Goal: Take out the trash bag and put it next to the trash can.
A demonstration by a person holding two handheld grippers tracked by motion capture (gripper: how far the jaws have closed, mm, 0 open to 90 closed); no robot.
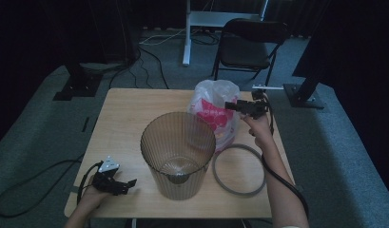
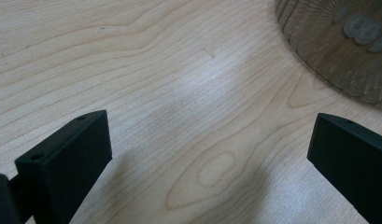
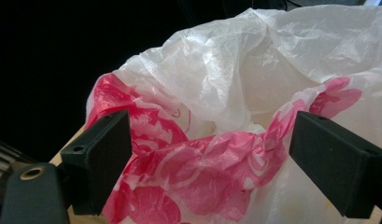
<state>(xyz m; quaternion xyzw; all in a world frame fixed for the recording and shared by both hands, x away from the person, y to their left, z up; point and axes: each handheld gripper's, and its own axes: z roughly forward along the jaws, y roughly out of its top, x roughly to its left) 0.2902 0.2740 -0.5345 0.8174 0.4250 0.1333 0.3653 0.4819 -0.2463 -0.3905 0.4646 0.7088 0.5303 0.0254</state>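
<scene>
Plastic bag [image 1: 215, 110]: white, crinkled, with pink-red print; standing crumpled on the far right part of the table, just behind the bin and touching or nearly touching its far rim.
Bag, seen from right gripper view [image 3: 254, 121]: mouth slumped open, white film folded over at top, pink-printed band running across between the two black jaws; pads not pressing on it.
Right gripper [image 1: 234, 106]: held above the table at the bag's right upper side, pointing left into the bag; jaws spread wide, bag film in the gap but not pinched.
Right hand [image 1: 259, 129]: under the gripper, forearm coming in from the lower right; black cable trailing along the arm.
Left gripper [image 1: 128, 184]: low at the near left corner of the table, pointing right toward the bin base; grey three-cornered plate on top.
Left gripper, own view [image 2: 209, 154]: jaws spread wide, bare wood grain between them, nothing held.
Bin [image 1: 178, 153]: ribbed, translucent brown-grey, upright at table centre, open top, nothing visible inside but its base; curved foot in the upper right corner of the left gripper view.
Ring [image 1: 238, 169]: grey hoop lying flat on the table, right of the bin, near the bag's lower edge.
Table [image 1: 125, 118]: light wood, square.
Chair [image 1: 247, 45]: black, folding, beyond the table on grey carpet.
</scene>
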